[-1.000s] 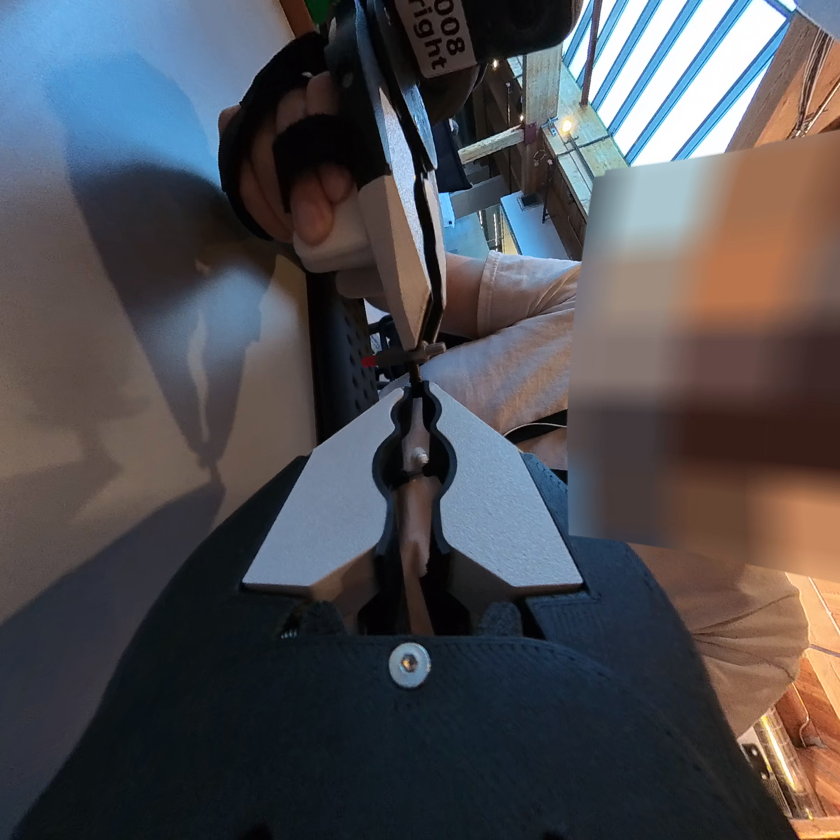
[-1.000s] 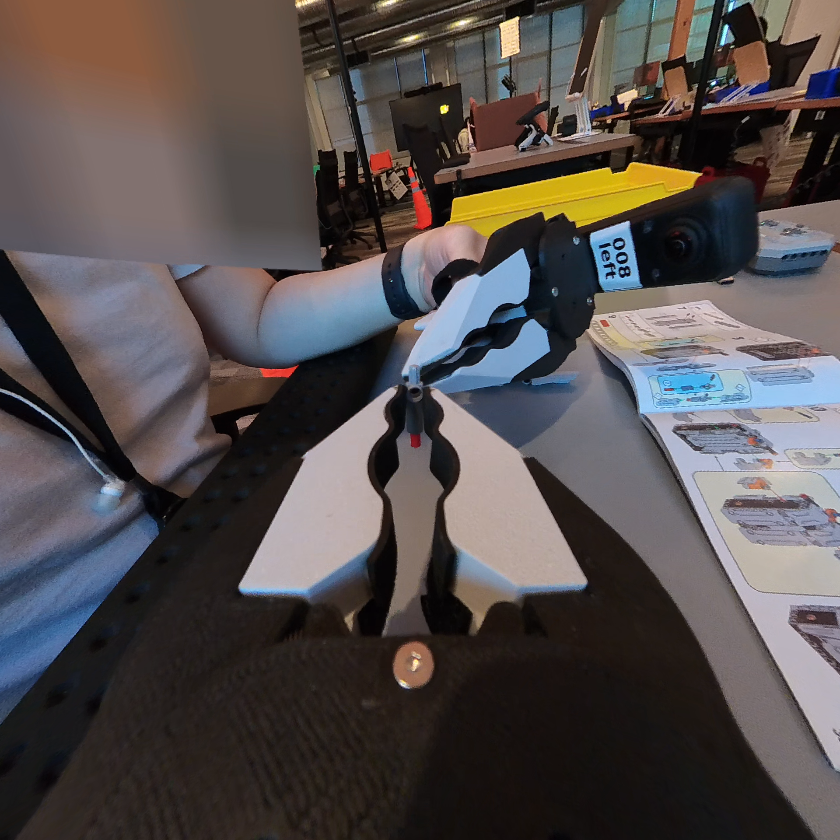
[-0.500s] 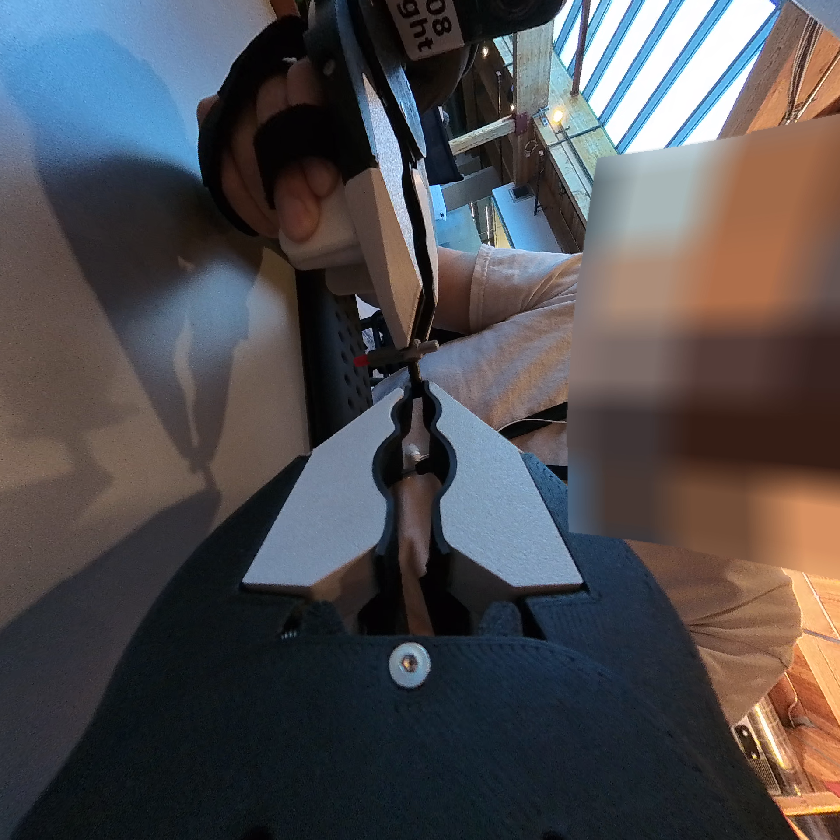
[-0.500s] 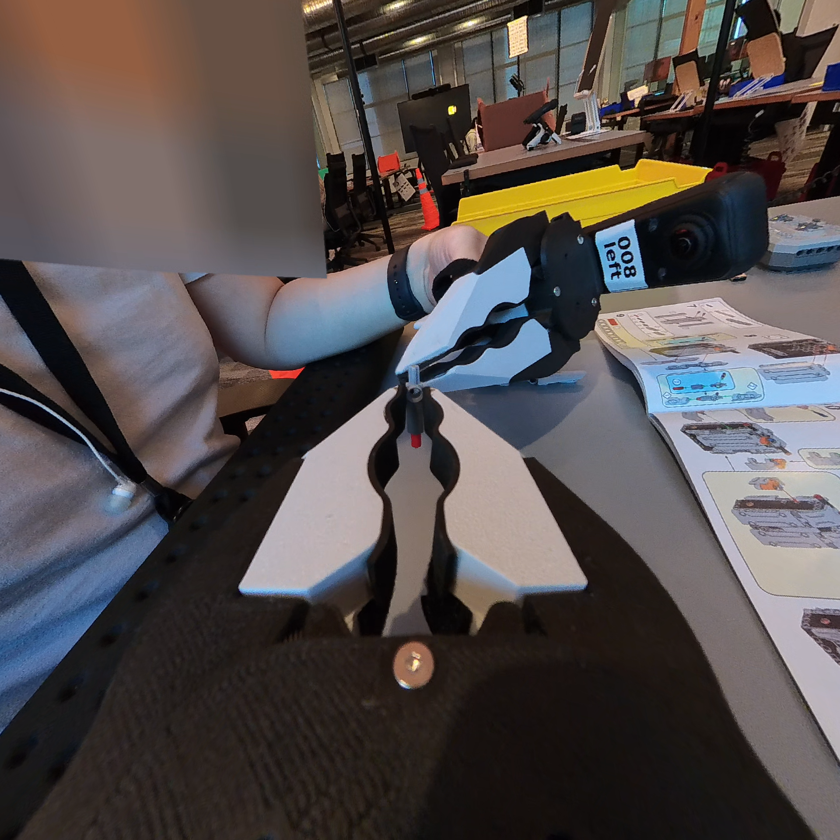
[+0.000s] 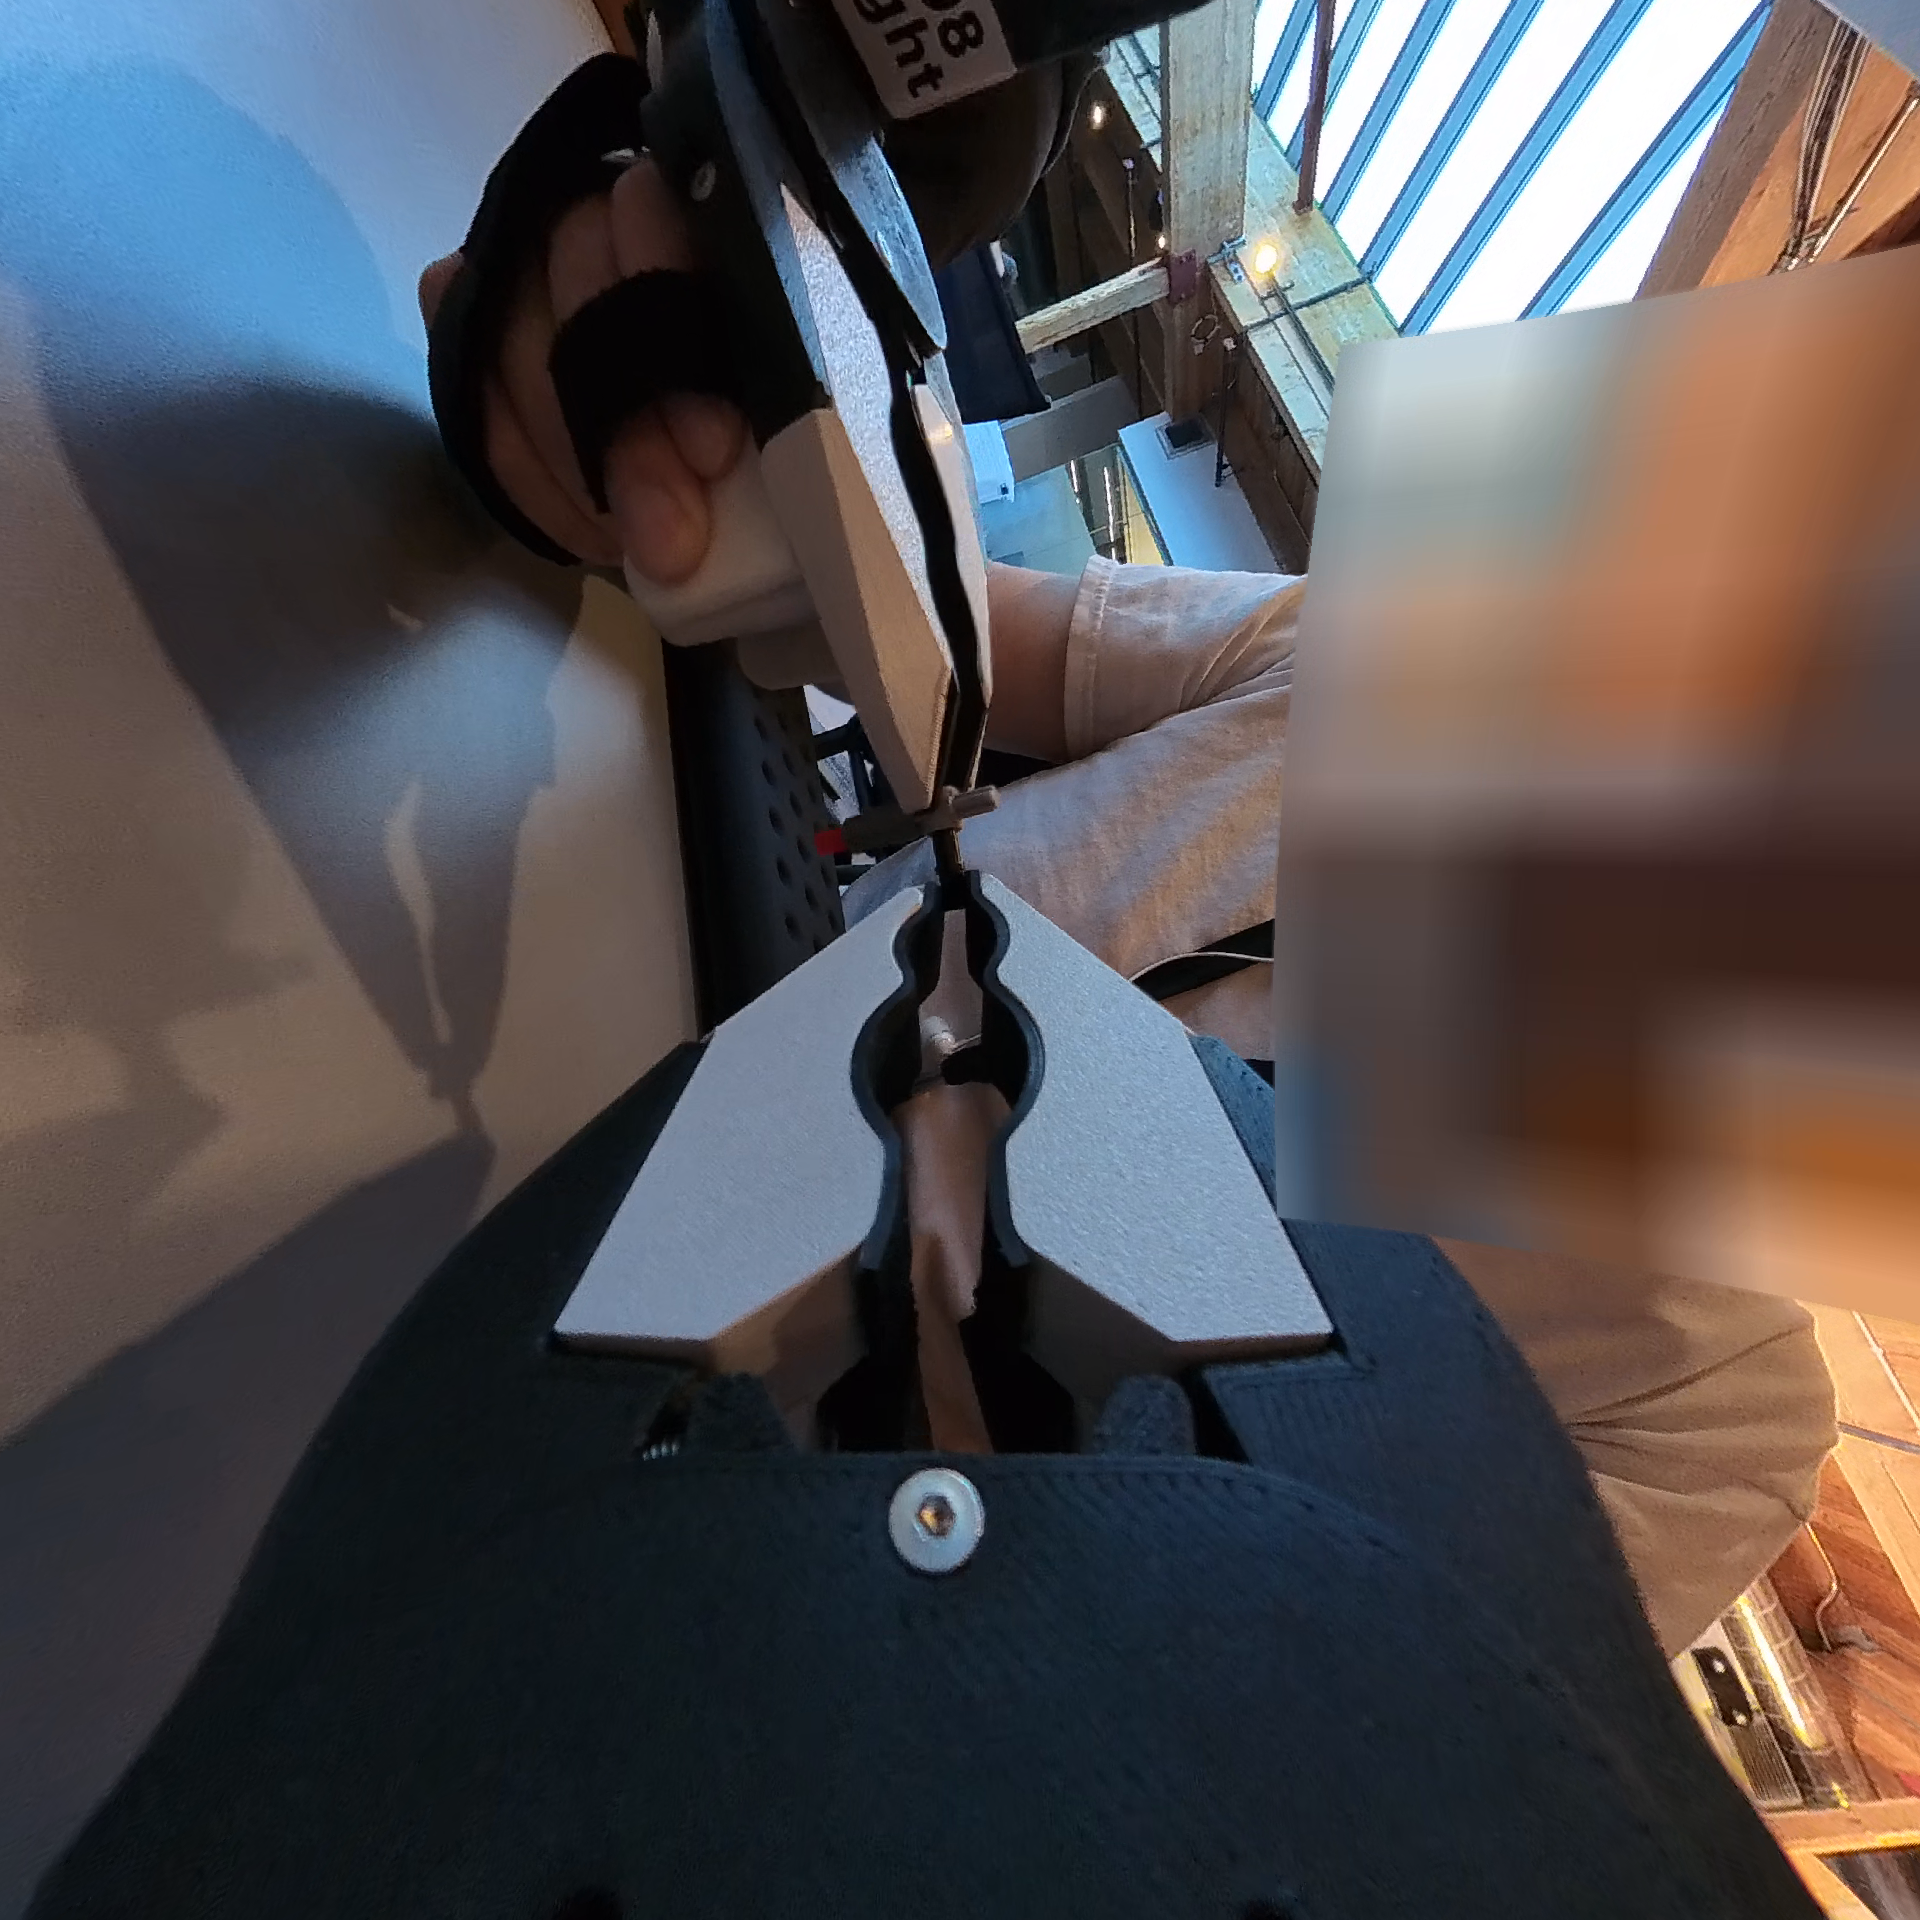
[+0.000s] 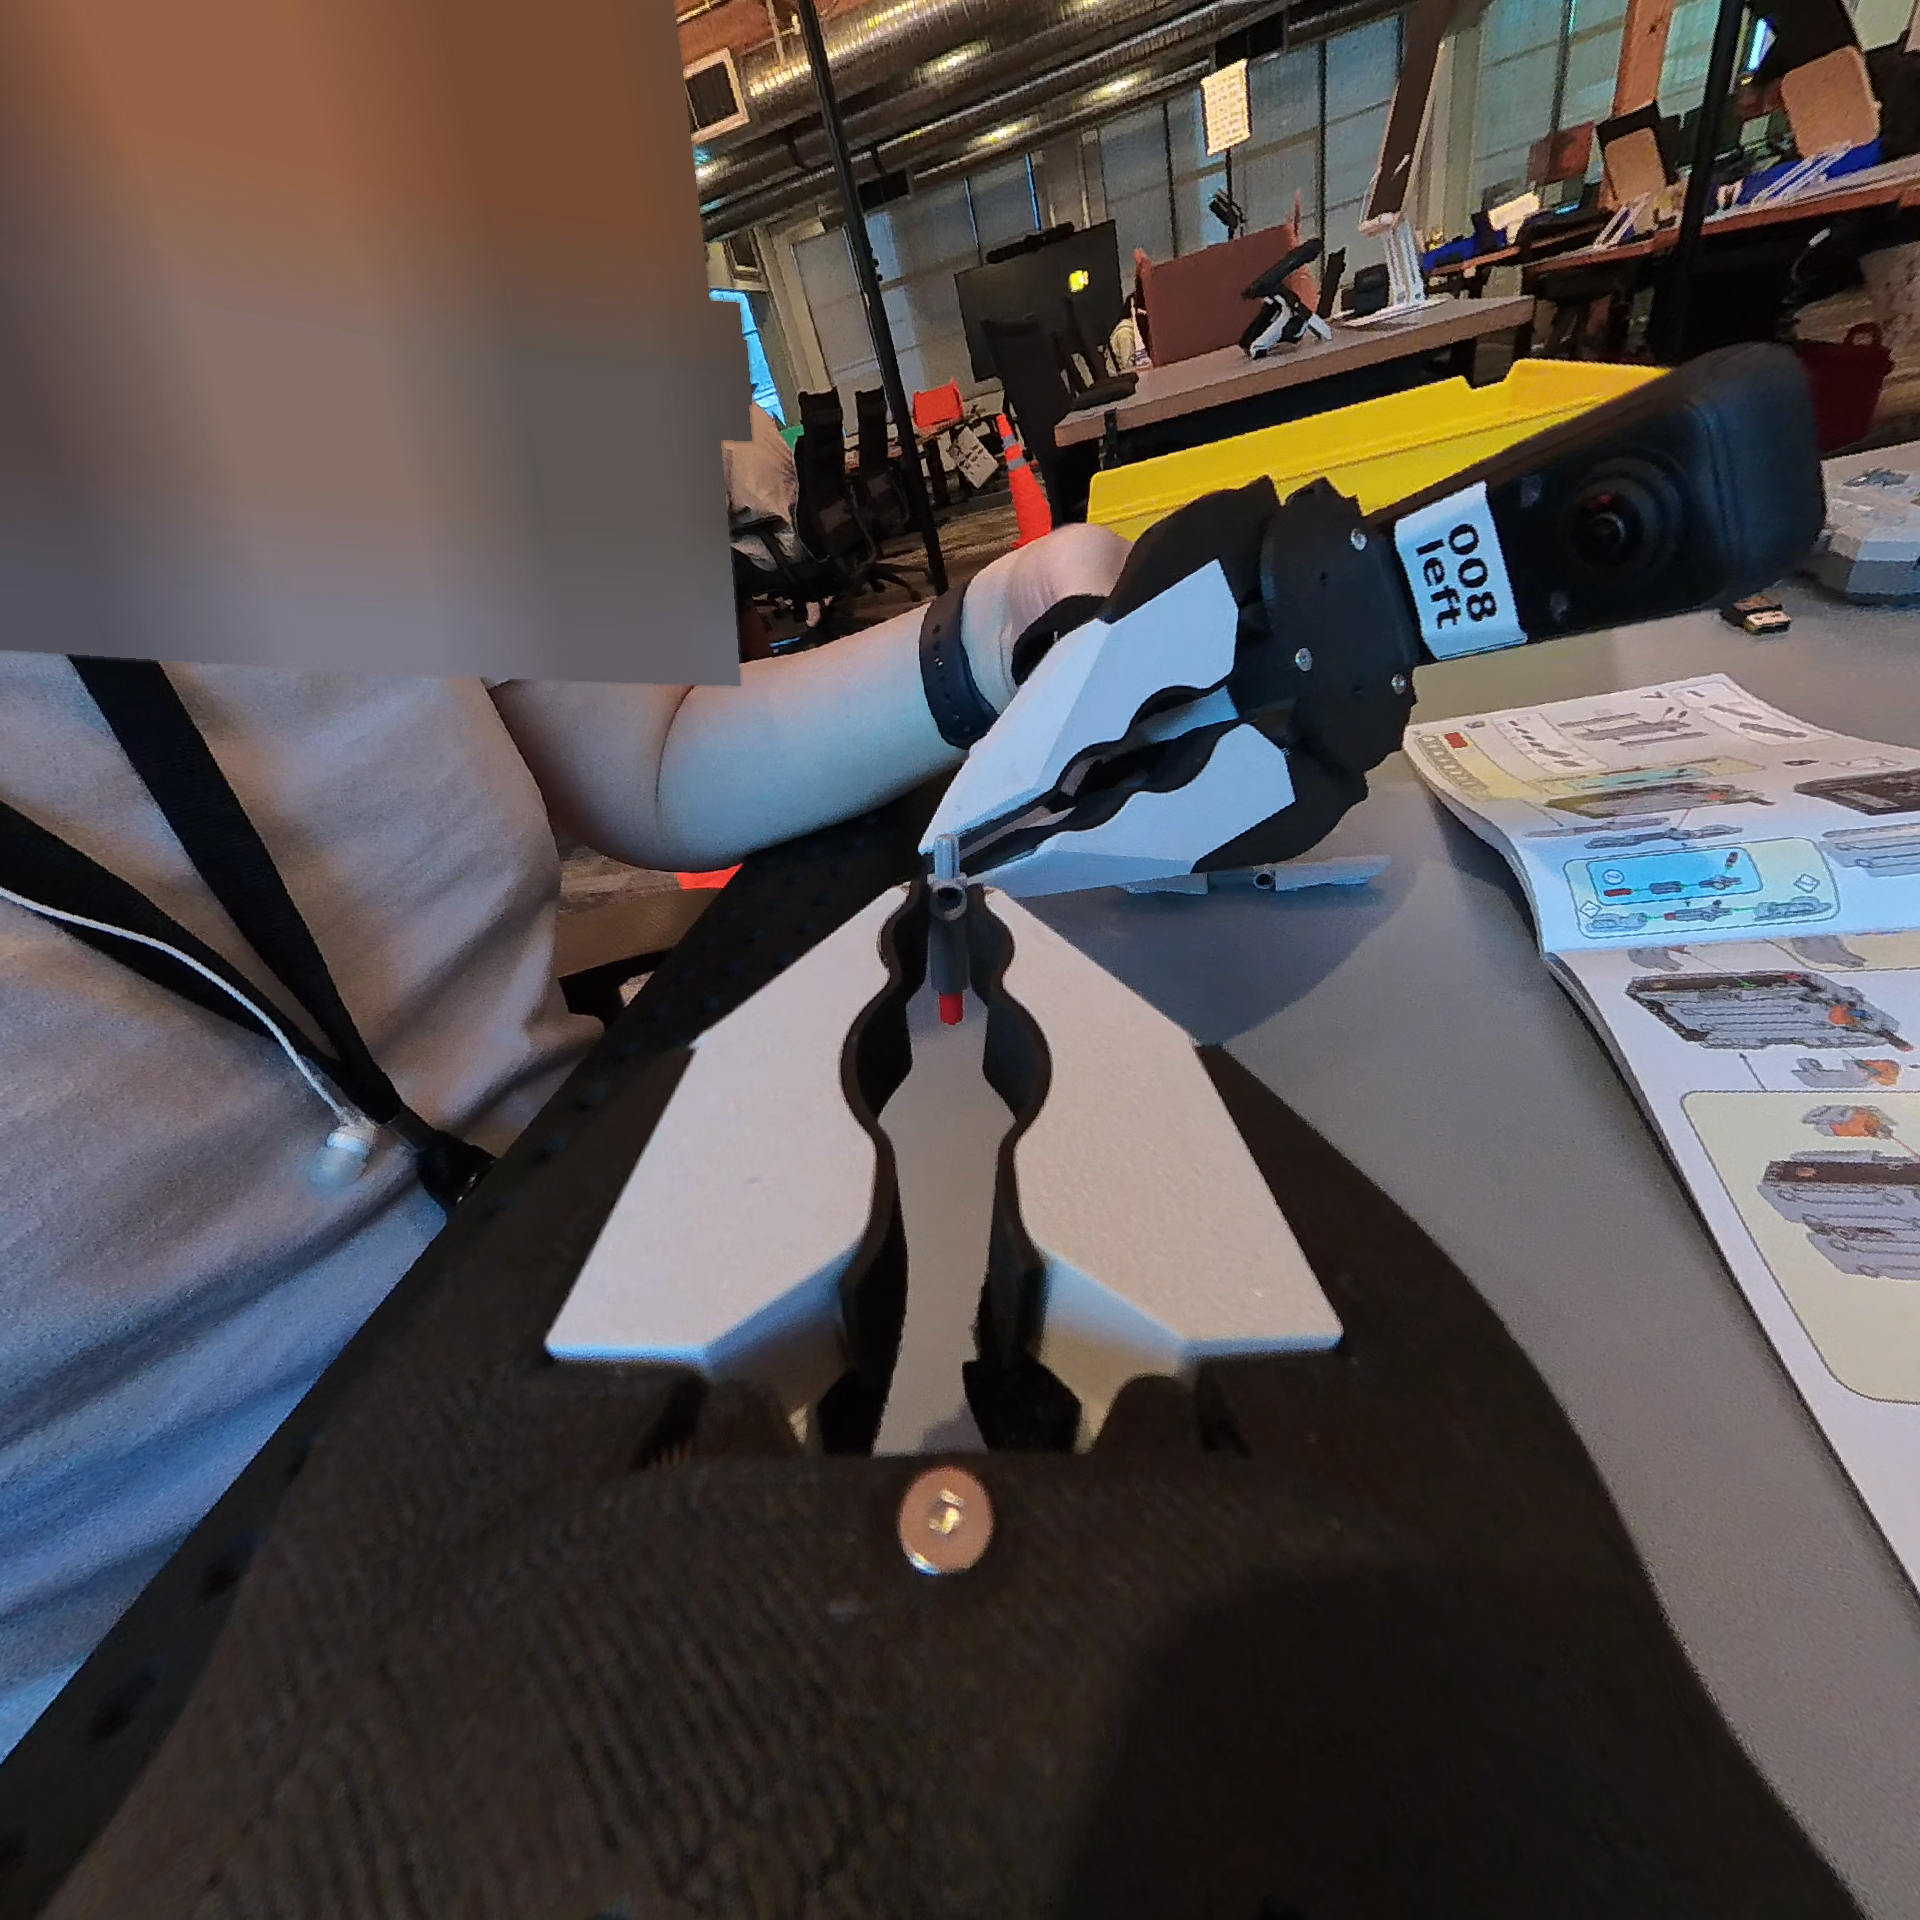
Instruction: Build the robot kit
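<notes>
1. The right gripper (image 6: 948, 902) has its fingers (image 6: 1122, 1174) clenched on a small grey connector piece (image 6: 948, 940). The piece lies lengthwise between the fingertips, and a red pin end (image 6: 947, 1006) pokes out of it toward the camera.
2. The left gripper (image 6: 940, 854) comes in from the right side of the right wrist view. Its fingers (image 6: 1081, 686) are pinched together on a thin pale grey peg (image 6: 944, 854) that stands upright just above the connector piece.
3. In the left wrist view the left gripper (image 5: 954, 883) shows its tips nearly touching around a thin dark stem. The right gripper (image 5: 951, 805) reaches down from above to meet it tip to tip.
4. Between the two sets of tips the connector piece (image 5: 904, 824) lies crosswise, its red end (image 5: 828, 840) pointing left.
5. Both grippers are raised above the near edge of the grey bench (image 6: 1382, 1049), in front of a person's pale shirt (image 6: 156, 1039).
6. An open instruction booklet (image 6: 1704, 904) lies flat on the bench to the right.
7. A flat grey part (image 6: 1257, 878) rests on the bench under the left gripper.
8. A yellow bin (image 6: 1351, 442) stands behind it.
</notes>
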A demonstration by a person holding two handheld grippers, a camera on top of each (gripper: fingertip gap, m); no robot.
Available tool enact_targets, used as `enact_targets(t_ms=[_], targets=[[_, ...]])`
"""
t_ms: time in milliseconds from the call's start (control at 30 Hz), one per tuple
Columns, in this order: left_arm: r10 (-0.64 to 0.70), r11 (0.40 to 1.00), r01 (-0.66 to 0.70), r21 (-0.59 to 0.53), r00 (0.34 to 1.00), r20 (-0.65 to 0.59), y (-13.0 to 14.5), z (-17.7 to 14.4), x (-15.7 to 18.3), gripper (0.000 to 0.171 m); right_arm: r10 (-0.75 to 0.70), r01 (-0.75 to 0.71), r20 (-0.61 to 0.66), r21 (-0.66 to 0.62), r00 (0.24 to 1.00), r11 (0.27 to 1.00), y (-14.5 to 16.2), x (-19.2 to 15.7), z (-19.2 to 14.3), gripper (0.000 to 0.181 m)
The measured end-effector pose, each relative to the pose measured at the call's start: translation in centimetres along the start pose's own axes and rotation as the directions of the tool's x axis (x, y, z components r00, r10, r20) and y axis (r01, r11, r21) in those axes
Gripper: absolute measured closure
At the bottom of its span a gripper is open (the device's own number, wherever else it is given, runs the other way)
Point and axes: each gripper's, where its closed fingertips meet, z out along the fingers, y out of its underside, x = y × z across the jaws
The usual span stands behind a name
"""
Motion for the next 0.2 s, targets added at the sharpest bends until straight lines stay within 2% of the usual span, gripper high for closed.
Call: enact_targets(t_ms=[33, 200], targets=[[-0.001, 1.000, 0.001, 0.001, 1.000, 0.001, 0.00, -0.05, -0.02, 0.169, 0.008, -0.008, 0.005, -0.002, 1.000, 1.000, 0.06, -0.02, 0.03, 0.176], [-0.012, 0.999, 0.011, 0.053, 1.000, 0.002, -0.78, -0.71, -0.26, 0.169, -0.019, 0.019, -0.056, 0.007, 0.998, 1.000, -0.14, 0.75, -0.14, 0.176]])
